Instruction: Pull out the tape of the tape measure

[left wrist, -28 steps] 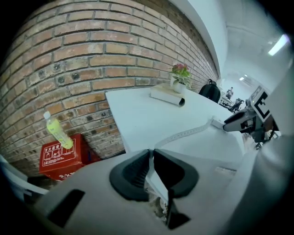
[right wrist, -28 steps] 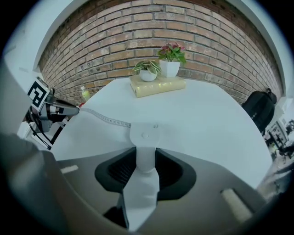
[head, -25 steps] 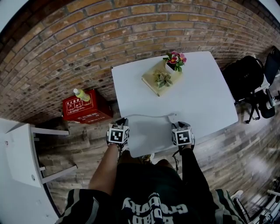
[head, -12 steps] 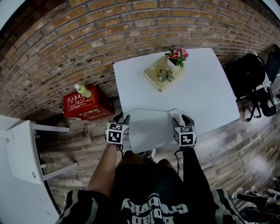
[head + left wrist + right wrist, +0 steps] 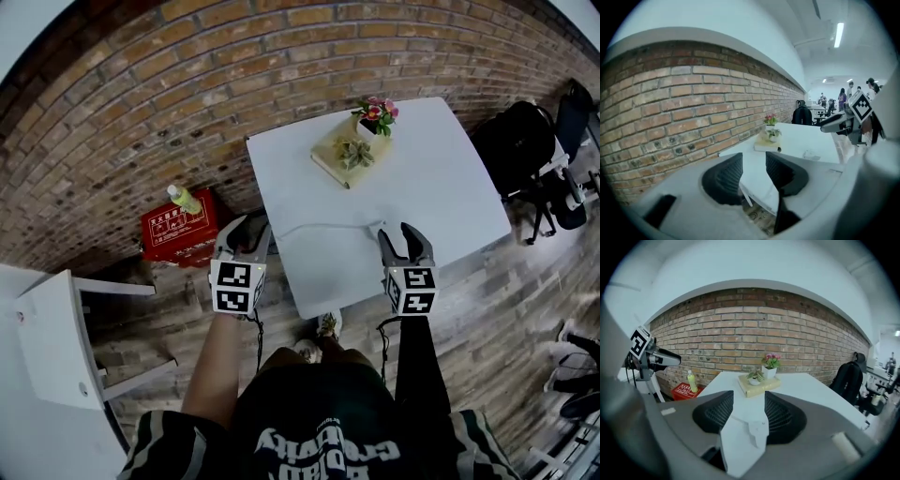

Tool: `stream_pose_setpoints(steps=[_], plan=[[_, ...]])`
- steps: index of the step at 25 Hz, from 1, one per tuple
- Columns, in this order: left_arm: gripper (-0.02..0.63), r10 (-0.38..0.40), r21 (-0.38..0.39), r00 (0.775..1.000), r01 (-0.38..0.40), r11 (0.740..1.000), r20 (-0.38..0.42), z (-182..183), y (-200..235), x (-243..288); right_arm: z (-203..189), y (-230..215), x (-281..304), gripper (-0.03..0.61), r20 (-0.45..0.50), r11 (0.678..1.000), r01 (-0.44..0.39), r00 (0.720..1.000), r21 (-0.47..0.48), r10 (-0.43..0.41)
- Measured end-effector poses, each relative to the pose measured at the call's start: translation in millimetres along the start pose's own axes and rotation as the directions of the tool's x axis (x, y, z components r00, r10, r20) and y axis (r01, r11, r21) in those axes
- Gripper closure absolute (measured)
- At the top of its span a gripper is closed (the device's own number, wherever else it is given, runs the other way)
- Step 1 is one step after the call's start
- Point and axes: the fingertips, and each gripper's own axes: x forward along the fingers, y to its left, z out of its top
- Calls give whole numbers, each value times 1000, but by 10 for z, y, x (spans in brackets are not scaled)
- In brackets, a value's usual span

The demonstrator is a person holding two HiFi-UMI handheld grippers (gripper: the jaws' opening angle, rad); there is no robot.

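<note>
Tape measure (image 5: 375, 229), a small white case, lies near the tabletop's (image 5: 441, 173) front edge, with its thin pale tape (image 5: 319, 226) reaching toward the left edge. Left gripper (image 5: 247, 231) and right gripper (image 5: 399, 235) hang above that edge, jaws apart with nothing between them; the left's have just been opening, the right's just eased in slightly. Probably light and smooth, so it may slide, and the blade looks springy: pinch the case by its flat sides and the tape at its end hook.

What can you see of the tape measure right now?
The tape measure has a small white plastic-looking case, lying on the near half of the white table. Its thin pale tape is drawn out leftward in a shallow arc, ending near the table's left edge. Only the table touches it; markings are too small to read.
</note>
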Motion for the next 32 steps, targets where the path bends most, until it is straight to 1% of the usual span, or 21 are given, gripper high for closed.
stream_pose_setpoints(steps=[2, 5, 9, 11, 13, 18, 24, 30, 31, 32], plan=[[454, -5, 41, 998, 3, 999, 63, 251, -2, -218, 170, 72, -212, 353, 45, 1000, 27, 999, -6, -26], [445, -30, 95, 988, 15, 995, 152, 629, -56, -535, 418, 160, -529, 353, 117, 998, 63, 991, -9, -62], [433, -62, 135, 964, 28, 990, 258, 1021, -137, -897, 729, 268, -897, 351, 204, 995, 98, 975, -17, -93], [433, -73, 157, 953, 27, 987, 295, 1159, -173, -1049, 836, 342, -1065, 350, 233, 994, 109, 967, -26, -100], [433, -82, 173, 944, 27, 985, 321, 1259, -213, -1187, 911, 416, -1237, 347, 259, 992, 121, 960, -31, -109], [430, -114, 178, 922, 50, 983, 370, 1465, -341, -1425, 1102, 508, -1601, 327, 323, 986, 160, 937, -49, -136], [411, -158, 197, 903, 83, 977, 400, 1600, -503, -1592, 1334, 682, -1817, 304, 370, 984, 151, 923, -92, -107], [411, -179, 199, 874, 97, 975, 451, 1849, -570, -1738, 1576, 803, -1944, 287, 407, 981, 144, 910, -132, -79], [418, -177, 199, 870, 94, 976, 460, 1881, -574, -1759, 1598, 819, -1956, 287, 409, 980, 144, 910, -140, -75], [458, -175, 199, 867, 90, 976, 467, 1908, -577, -1778, 1612, 828, -1964, 287, 411, 979, 144, 909, -145, -73]])
